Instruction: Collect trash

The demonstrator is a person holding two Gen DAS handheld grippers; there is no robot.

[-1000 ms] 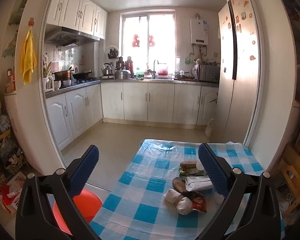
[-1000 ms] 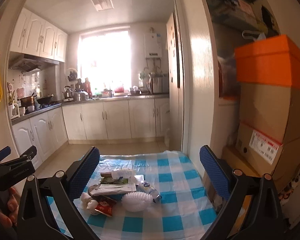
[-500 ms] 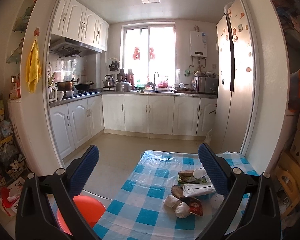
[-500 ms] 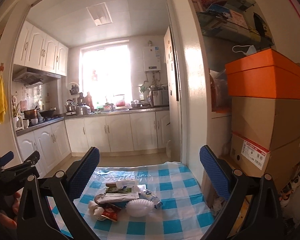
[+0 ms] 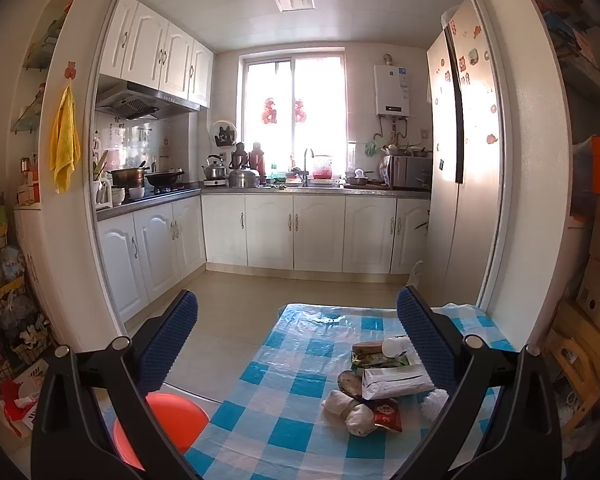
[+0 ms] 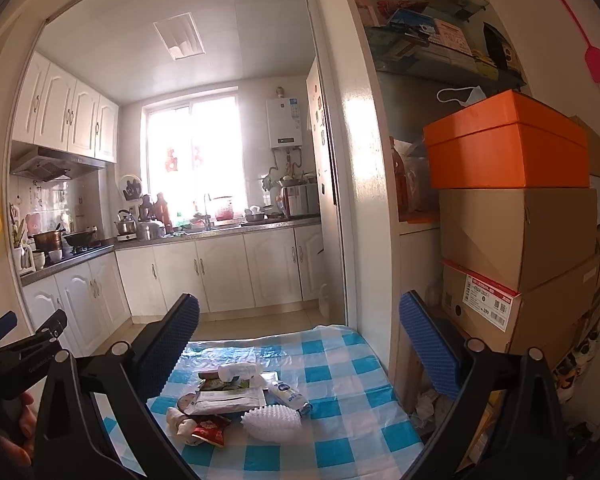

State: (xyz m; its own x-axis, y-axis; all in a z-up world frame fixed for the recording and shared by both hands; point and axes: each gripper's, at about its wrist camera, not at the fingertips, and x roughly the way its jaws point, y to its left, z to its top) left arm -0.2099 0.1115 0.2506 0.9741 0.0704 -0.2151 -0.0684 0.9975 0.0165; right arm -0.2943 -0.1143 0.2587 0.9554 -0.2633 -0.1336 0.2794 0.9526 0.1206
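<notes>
A heap of trash lies on the blue-and-white checked tablecloth point(image 5: 296, 376) point(image 6: 340, 376): a white paper packet point(image 5: 394, 380) point(image 6: 228, 397), crumpled tissue point(image 5: 350, 412) point(image 6: 182, 420), a red wrapper point(image 5: 388, 419) point(image 6: 210, 434), a white foam net point(image 6: 271, 423) and a small plastic bottle point(image 6: 290, 395). My left gripper point(image 5: 298, 330) is open, held above and short of the heap. My right gripper point(image 6: 300, 330) is open too, also above the heap. Neither holds anything.
An orange-red round bin point(image 5: 160, 424) stands on the floor left of the table. Stacked cardboard boxes point(image 6: 516, 240) with an orange box point(image 6: 508, 148) on top fill the right side. White kitchen cabinets point(image 5: 292, 232) line the far wall. A hand point(image 6: 12, 428) holds the left gripper.
Both grippers have tilted upward and drawn back, so the table and trash sit lower in both views. Both stay open and empty.
</notes>
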